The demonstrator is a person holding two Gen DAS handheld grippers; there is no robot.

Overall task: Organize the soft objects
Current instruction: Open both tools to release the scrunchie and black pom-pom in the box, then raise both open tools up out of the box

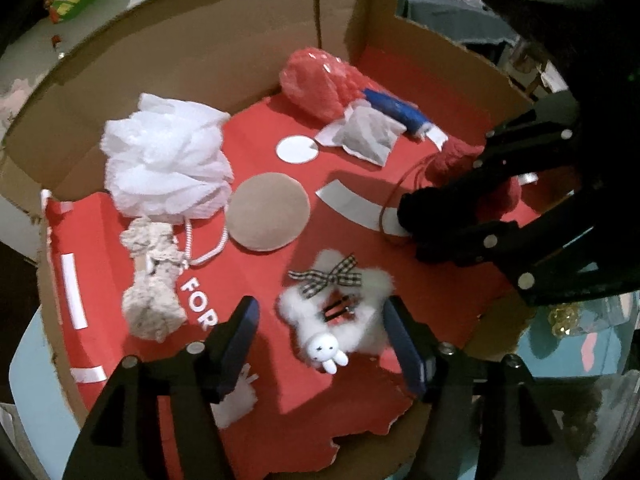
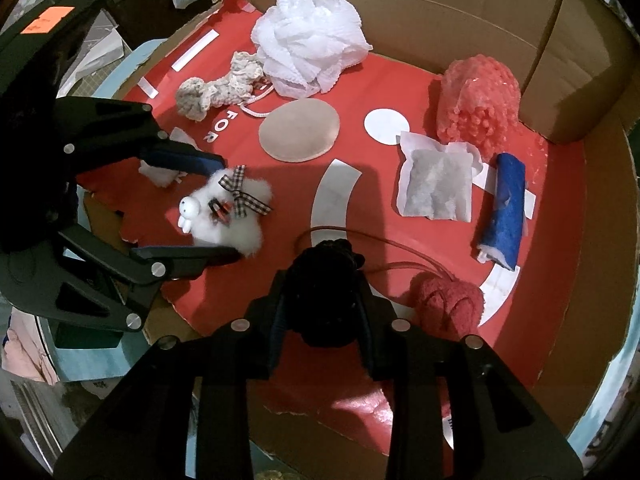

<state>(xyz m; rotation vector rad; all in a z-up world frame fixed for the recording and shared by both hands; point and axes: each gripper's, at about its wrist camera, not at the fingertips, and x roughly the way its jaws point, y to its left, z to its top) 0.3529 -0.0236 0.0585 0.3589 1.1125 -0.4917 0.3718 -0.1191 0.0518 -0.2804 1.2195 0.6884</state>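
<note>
A white fluffy clip (image 1: 340,316) with a plaid bow and a small bunny lies on the red box floor (image 1: 260,280), between the spread fingers of my open left gripper (image 1: 320,344). It also shows in the right wrist view (image 2: 236,208), with the left gripper (image 2: 224,208) around it. My right gripper (image 2: 324,312) is shut on a black fuzzy object (image 2: 328,292), seen in the left wrist view (image 1: 424,208) too. A dark red yarn ball (image 2: 448,304) with a loose cord lies just right of it.
On the red floor lie a white mesh pouf (image 2: 312,48), a beige crochet piece (image 2: 216,88), a tan round pad (image 2: 300,130), a grey sachet (image 2: 436,184), a blue roll (image 2: 504,208) and a red bubble bag (image 2: 476,104). Cardboard walls (image 2: 440,12) ring the back.
</note>
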